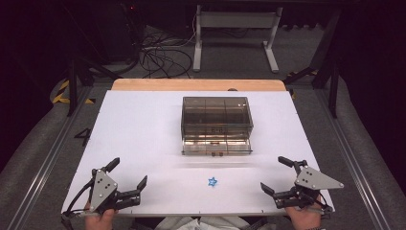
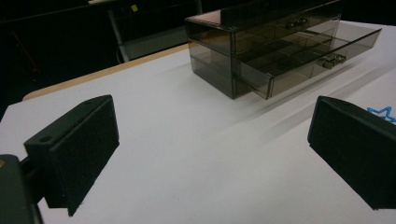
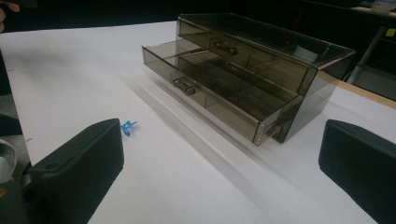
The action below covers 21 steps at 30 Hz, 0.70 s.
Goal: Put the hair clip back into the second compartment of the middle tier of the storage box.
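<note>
A smoky clear drawer box [image 1: 217, 117] [image 2: 261, 42] [image 3: 261, 60] stands in the middle of the white table [image 1: 143, 139]. Its lower drawer [image 1: 216, 146] [image 2: 308, 60] [image 3: 205, 88] is pulled partly out and the upper one is shut. A small blue star-shaped piece [image 1: 212, 181] [image 2: 382, 113] [image 3: 127, 126] lies on the table in front of the box. My left gripper [image 1: 128, 173] [image 2: 210, 154] rests open at the near left edge, holding nothing. At the near right edge my right gripper [image 1: 276, 174] [image 3: 219, 158] is likewise open, nothing between its jaws.
A wooden strip [image 1: 198, 85] borders the table's far edge. Beyond it stand a white table frame [image 1: 234, 28] and loose cables [image 1: 160, 57] on the floor. Metal rails [image 1: 43, 163] run along both sides of the table.
</note>
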### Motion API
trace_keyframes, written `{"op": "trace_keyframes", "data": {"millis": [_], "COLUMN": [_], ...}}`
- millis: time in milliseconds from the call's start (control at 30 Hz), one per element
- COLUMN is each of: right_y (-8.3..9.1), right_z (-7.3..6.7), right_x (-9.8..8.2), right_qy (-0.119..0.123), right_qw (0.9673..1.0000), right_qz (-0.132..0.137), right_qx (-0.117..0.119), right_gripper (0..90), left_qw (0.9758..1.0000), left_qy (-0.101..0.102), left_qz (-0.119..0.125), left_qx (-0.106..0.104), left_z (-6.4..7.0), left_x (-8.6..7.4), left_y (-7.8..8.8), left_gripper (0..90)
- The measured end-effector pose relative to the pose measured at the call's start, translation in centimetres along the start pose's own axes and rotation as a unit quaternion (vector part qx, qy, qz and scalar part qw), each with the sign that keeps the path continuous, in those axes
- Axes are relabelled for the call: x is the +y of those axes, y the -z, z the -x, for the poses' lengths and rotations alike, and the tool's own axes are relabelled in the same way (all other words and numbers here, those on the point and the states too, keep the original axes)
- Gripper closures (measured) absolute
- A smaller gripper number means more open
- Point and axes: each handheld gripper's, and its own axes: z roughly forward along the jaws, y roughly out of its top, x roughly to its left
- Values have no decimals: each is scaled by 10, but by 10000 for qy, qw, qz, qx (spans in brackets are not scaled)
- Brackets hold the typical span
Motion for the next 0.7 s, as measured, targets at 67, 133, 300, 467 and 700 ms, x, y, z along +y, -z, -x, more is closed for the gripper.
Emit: {"op": "trace_keyframes", "data": {"millis": [67, 133, 300, 467, 700], "right_y": [0, 0, 0, -1, -1], "right_z": [0, 0, 0, 0, -1], "right_x": [0, 0, 0, 0, 0], "right_qy": [-10, -12, 14, -2, -5], "right_qw": [10000, 10000, 10000, 10000, 10000], "right_qz": [-11, -11, -23, -29, -24], "right_qx": [-5, 3, 14, 23, 35], "right_gripper": [7, 7, 7, 7, 9], "left_qw": [10000, 10000, 10000, 10000, 10000], "left_qy": [3, 12, 12, 46, 34], "left_qz": [2, 17, 19, 33, 27], "left_qx": [13, 6, 7, -16, 8], "left_z": [0, 1, 0, 0, 0], "left_x": [0, 0, 0, 0, 0], "left_y": [0, 0, 0, 1, 1], "left_gripper": [26, 26, 26, 26, 26]}}
